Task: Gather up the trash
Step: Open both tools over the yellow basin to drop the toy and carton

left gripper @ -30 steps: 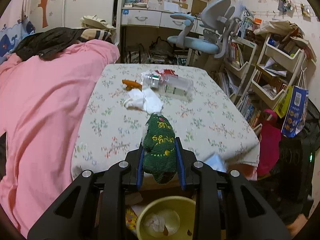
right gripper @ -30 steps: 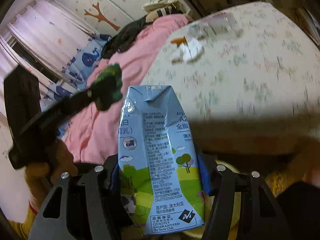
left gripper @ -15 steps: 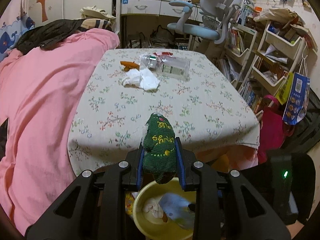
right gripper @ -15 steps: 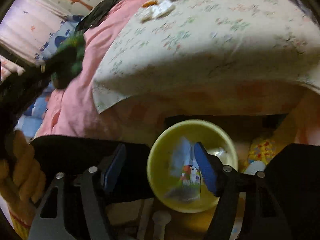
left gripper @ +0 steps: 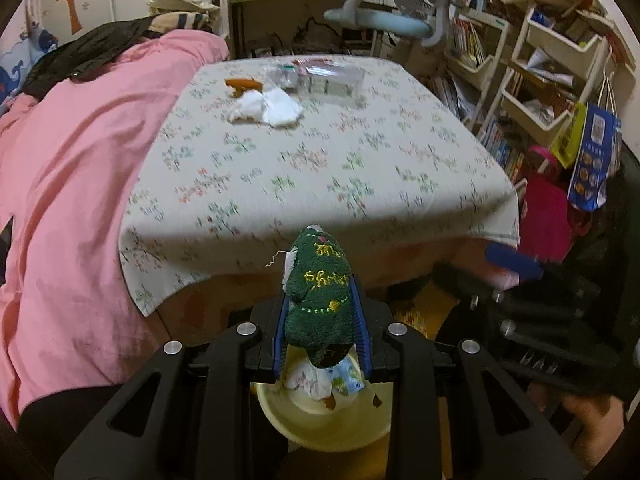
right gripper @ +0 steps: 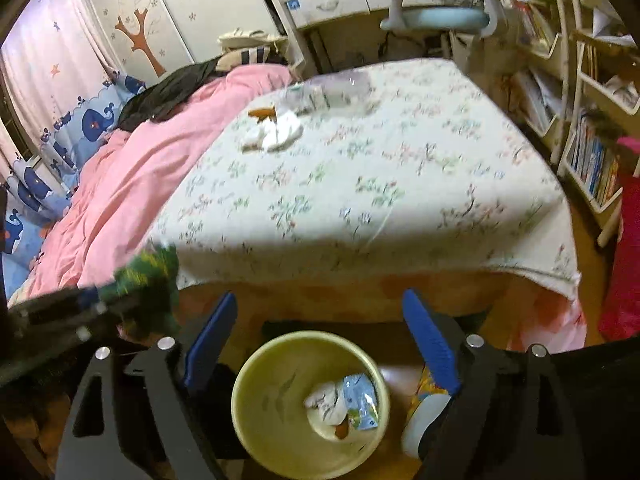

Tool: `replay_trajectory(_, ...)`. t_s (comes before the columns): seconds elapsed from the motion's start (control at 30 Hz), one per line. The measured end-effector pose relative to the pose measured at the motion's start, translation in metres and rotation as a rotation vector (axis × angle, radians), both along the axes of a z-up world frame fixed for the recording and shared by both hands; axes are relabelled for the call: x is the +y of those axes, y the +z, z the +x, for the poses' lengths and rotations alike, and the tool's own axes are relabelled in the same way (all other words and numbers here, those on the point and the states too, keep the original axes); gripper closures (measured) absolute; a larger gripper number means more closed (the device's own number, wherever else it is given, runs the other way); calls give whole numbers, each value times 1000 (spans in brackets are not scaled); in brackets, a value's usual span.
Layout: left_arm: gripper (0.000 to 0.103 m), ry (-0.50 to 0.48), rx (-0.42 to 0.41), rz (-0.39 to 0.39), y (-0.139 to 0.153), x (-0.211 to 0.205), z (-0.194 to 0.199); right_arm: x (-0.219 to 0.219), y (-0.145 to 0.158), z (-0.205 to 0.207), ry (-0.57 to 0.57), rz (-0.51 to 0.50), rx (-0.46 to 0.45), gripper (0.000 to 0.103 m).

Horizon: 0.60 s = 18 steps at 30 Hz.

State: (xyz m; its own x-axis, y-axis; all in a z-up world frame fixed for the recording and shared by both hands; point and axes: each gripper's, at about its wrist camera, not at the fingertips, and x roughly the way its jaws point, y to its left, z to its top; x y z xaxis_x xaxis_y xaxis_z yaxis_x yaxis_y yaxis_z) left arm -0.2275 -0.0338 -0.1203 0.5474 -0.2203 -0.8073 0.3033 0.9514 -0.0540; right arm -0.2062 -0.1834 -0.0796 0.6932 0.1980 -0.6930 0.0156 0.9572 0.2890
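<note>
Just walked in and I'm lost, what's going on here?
A person is clearing trash with two handheld grippers. The left gripper holds a green sock above the yellow bin. The right gripper is opening, empty; a milk carton lies in the bin. Tissue and a plastic bottle remain on the table.

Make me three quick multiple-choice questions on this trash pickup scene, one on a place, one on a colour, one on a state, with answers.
1. Where does the blue milk carton lie?
A in the yellow bin
B on the table
C on the pink quilt

2. What colour is the fuzzy sock in the left gripper?
A red
B green
C white

3. What is between the right gripper's fingers?
A a carton
B tissue
C nothing

Answers: 1 A, it rests inside the yellow bin; 2 B, dark green with yellow lettering; 3 C, its opening jaws are empty.
</note>
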Motion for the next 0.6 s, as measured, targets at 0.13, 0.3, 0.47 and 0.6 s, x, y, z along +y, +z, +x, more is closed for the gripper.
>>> replay_trajectory(0.13, 75, -20, 47, 15, -12, -6, -6, 0, 1, 0, -19, -20, -30, 21)
replay_trajectory(0.3, 69, -39, 105, 38, -26, -9, -13, -3, 6, -1, -52, -29, -45, 17)
replay_trajectory(0.47, 54, -26, 87, 51, -25, -7, -17, -5, 8, -3, -58, -36, -50, 16)
replay_trajectory(0.6, 48, -12, 72, 54, -21, -5, -17, -2, 8, -3, -60, -48, -50, 16)
